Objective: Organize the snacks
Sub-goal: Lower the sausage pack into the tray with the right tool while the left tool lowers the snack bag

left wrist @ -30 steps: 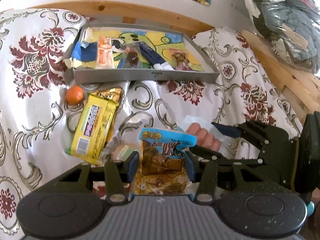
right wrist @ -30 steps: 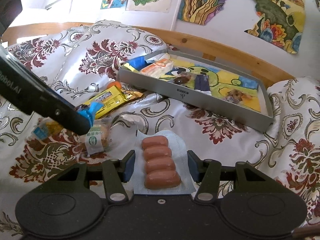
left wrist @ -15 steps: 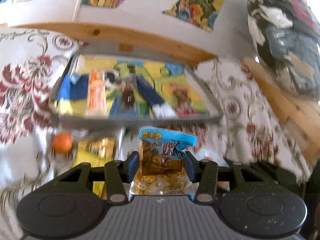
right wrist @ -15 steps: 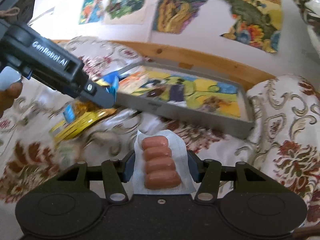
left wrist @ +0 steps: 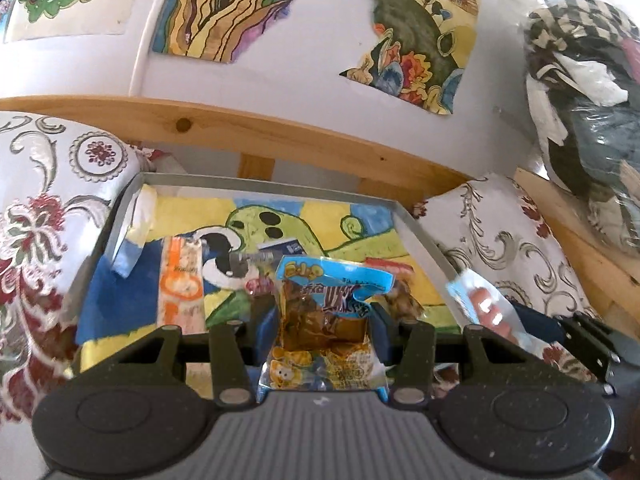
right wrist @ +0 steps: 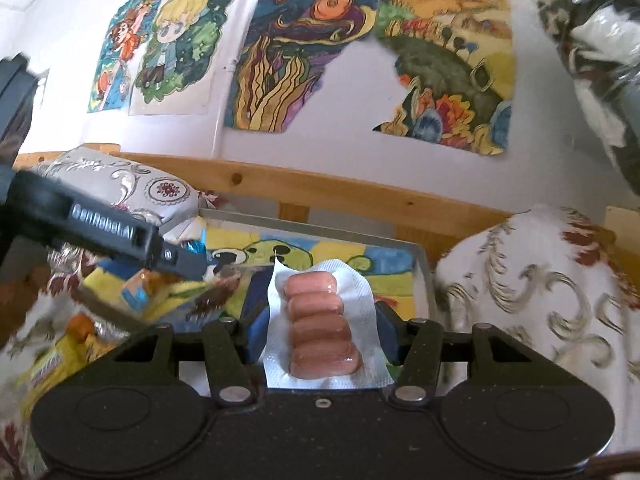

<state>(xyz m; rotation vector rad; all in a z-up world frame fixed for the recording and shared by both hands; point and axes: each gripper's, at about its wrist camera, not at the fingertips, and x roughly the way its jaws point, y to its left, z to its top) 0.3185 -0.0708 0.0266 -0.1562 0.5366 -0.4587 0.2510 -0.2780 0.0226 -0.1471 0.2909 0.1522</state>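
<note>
Left wrist view: left gripper [left wrist: 326,316] pinching a clear snack packet with a blue top and brown pieces inside [left wrist: 324,320], held above the near edge of the shallow grey metal tray lined with a green-and-yellow cartoon drawing [left wrist: 424,236]. Inside the tray, only here: an orange-and-white striped sachet [left wrist: 180,280] at the left, a white-and-blue packet [left wrist: 132,232] propped in the far left corner. At the right edge, blurred, the sausage pack.

Right wrist view: right gripper [right wrist: 318,328] clamped on a white-backed pack of four pink sausages [right wrist: 320,324], over the tray's right half. Only here: the left gripper's black body from the side, and a yellow wrapped bar [right wrist: 52,360] on the floral white-and-red bedcover [right wrist: 540,280] short of the tray.

Against a second ago: both packets up off the bedcover and carried forward to the tray; tray much nearer in both views; wall paintings now filling the upper part.
</note>
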